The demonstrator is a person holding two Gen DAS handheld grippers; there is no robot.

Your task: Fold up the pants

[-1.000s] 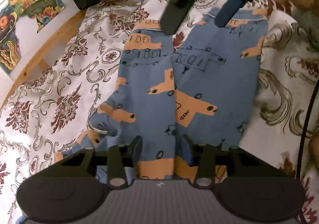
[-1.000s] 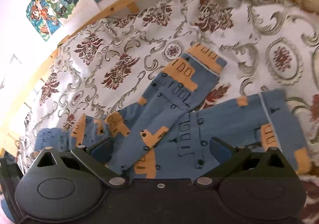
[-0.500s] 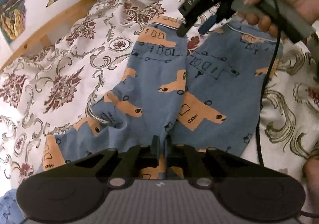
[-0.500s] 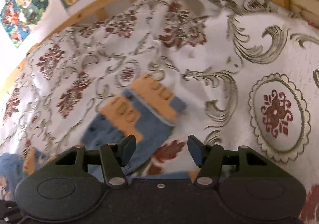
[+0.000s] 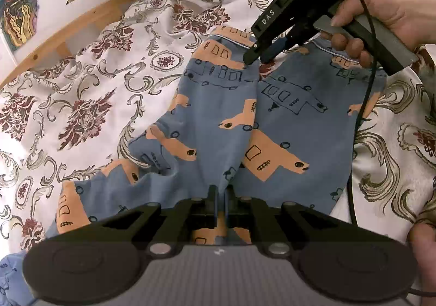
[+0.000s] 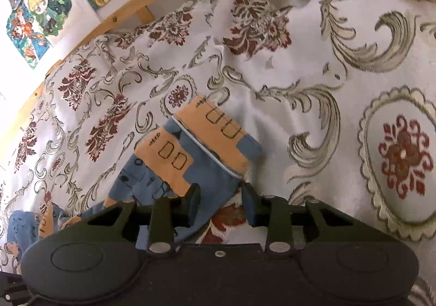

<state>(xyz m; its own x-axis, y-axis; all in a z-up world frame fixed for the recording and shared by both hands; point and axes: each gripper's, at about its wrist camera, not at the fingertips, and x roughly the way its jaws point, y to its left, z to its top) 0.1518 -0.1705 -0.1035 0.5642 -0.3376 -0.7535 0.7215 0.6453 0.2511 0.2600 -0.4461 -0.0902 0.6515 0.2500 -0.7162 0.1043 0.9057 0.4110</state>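
The pants (image 5: 223, 121) lay mid-frame on the bedspread (image 5: 81, 104). The left gripper (image 5: 220, 205) pinched their crotch; the right gripper (image 6: 220, 197) straddled one cuff, jaws apart. Closing off-centre could miss the hem, skewing the fold.

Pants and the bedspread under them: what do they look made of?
The pants look like soft matte knit, probably cotton jersey: they crumple into loose folds where the left claw pinches them, and the print has no sheen. The bedspread seems a heavier woven jacquard or brocade: its scroll and flower motifs appear woven in, with a faint satin gloss on the pale ground.
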